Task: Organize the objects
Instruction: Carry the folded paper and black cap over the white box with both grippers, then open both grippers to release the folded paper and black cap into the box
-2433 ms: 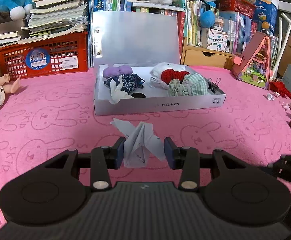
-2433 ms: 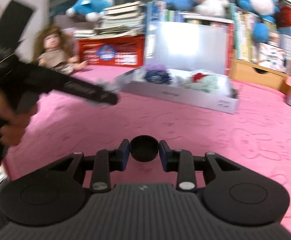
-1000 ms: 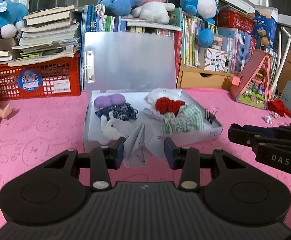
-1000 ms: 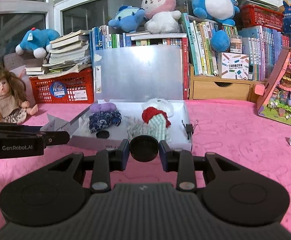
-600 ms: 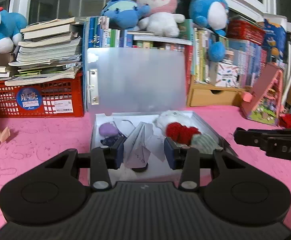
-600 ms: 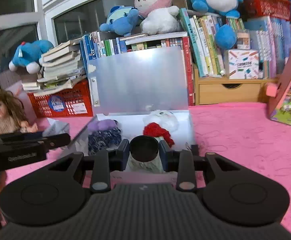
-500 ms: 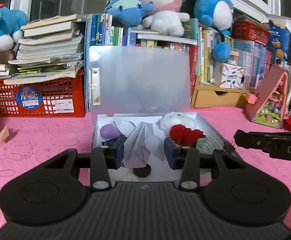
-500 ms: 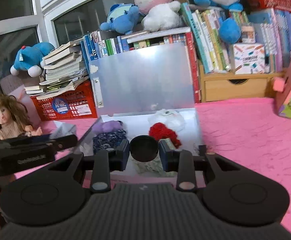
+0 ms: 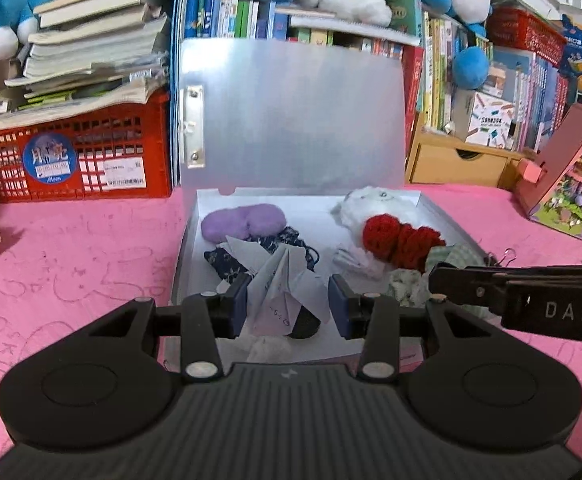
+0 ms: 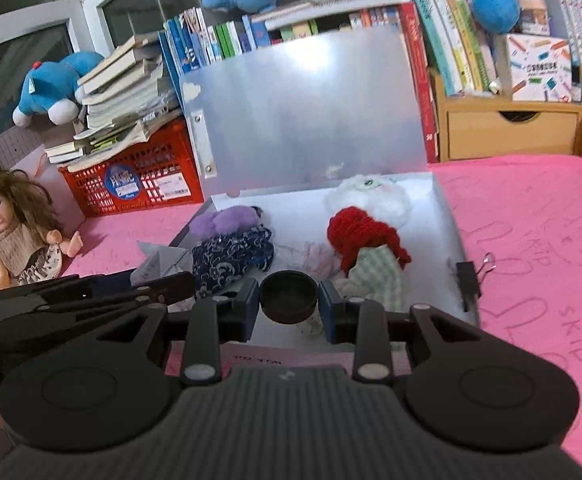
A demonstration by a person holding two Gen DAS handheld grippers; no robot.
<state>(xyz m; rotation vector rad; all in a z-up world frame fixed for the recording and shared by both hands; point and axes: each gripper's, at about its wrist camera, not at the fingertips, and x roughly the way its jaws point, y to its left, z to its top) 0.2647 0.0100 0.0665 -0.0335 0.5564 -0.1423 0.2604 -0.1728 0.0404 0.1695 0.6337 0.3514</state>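
Observation:
My left gripper [image 9: 287, 306] is shut on a folded white paper piece [image 9: 281, 284] and holds it over the front of the open grey box [image 9: 439, 212]. My right gripper [image 10: 288, 304] is shut on a round black cap [image 10: 288, 296], also above the box's front edge [image 10: 447, 216]. The box holds a purple pouch [image 9: 243, 220], a dark blue patterned cloth [image 10: 231, 256], a red yarn ball [image 9: 399, 238], a white fluffy item [image 10: 367, 196] and a green checked cloth [image 10: 375, 272]. A black round object [image 9: 305, 326] lies in the box below the paper.
The box lid [image 9: 291, 112] stands upright behind. A red crate [image 9: 71, 156] with books stands left. A doll [image 10: 11, 232] sits far left. A wooden drawer [image 9: 455, 164] and pink toy house [image 9: 567, 188] stand right. A binder clip [image 10: 471, 276] lies beside the box on the pink cloth [image 9: 71, 248].
Both grippers have moved forward and down over the box, still holding the paper and the cap. The right gripper now shows close at the right in the left wrist view.

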